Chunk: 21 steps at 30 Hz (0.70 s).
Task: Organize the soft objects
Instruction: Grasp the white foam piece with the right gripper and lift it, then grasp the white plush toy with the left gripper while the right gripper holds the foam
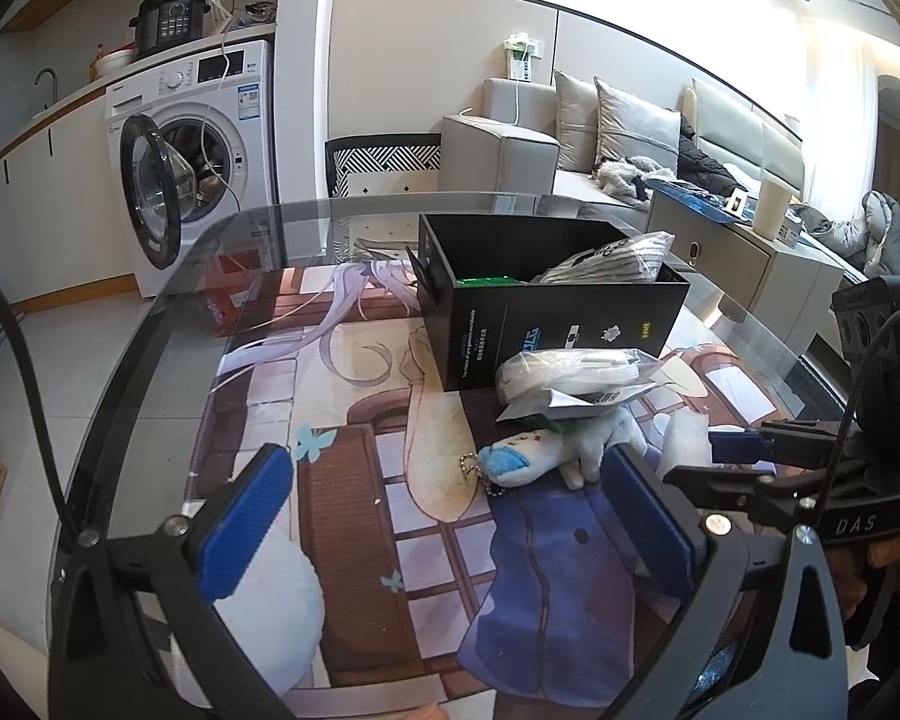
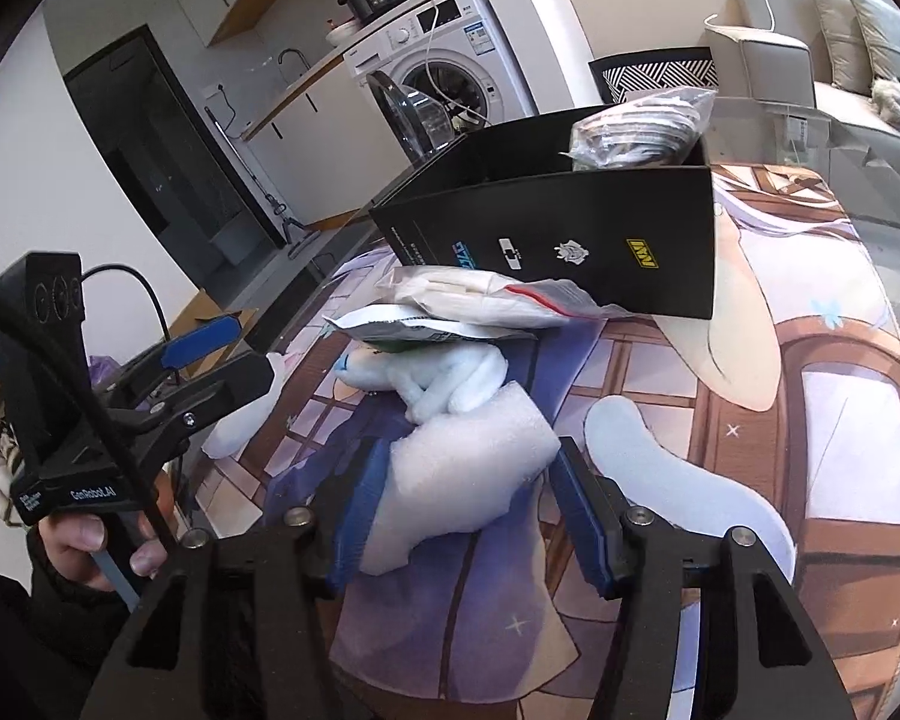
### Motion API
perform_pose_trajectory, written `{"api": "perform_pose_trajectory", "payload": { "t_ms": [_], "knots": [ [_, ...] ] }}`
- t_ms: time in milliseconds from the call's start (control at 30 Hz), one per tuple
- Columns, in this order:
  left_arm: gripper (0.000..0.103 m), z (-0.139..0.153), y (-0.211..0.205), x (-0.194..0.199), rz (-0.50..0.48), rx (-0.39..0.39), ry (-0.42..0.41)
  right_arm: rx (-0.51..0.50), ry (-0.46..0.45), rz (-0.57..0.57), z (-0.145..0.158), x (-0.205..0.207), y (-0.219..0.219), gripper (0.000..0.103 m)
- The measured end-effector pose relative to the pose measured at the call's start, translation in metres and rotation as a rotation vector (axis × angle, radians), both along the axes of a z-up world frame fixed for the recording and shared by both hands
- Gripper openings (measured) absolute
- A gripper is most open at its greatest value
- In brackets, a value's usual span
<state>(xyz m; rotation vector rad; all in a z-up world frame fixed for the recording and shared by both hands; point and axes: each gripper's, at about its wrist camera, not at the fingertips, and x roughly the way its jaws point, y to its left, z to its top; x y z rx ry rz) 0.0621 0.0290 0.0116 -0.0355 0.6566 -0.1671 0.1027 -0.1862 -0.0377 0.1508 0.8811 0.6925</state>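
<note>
Foam wad (image 2: pixel 474 450) btw plush (image 2: pixel 432 378), claw (image 2: pixel 468 516)

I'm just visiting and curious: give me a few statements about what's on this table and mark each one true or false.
1. The black box already holds a bagged item. True.
2. The right gripper has white foam between its fingers. True.
3. The left gripper grips the plush toy. False: it is open, with the toy lying on the mat beyond its fingers.
4. The washing machine door is closed. False: it stands open.
5. A clear bag lies on the mat in front of the box. True.
</note>
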Motion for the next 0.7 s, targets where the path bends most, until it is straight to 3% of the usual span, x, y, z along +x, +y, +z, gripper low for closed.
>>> {"api": "perform_pose_trajectory", "payload": {
  "t_ms": [433,700],
  "knots": [
    [0.103,-0.005,-0.016,0.014,-0.046,-0.019,0.047,0.022,-0.124,-0.093,0.026,-0.016,-0.042,0.055],
    [0.103,-0.019,-0.036,0.035,-0.075,-0.046,0.130,0.030,-0.138,-0.137,0.032,-0.017,-0.065,0.055]
  ]
}}
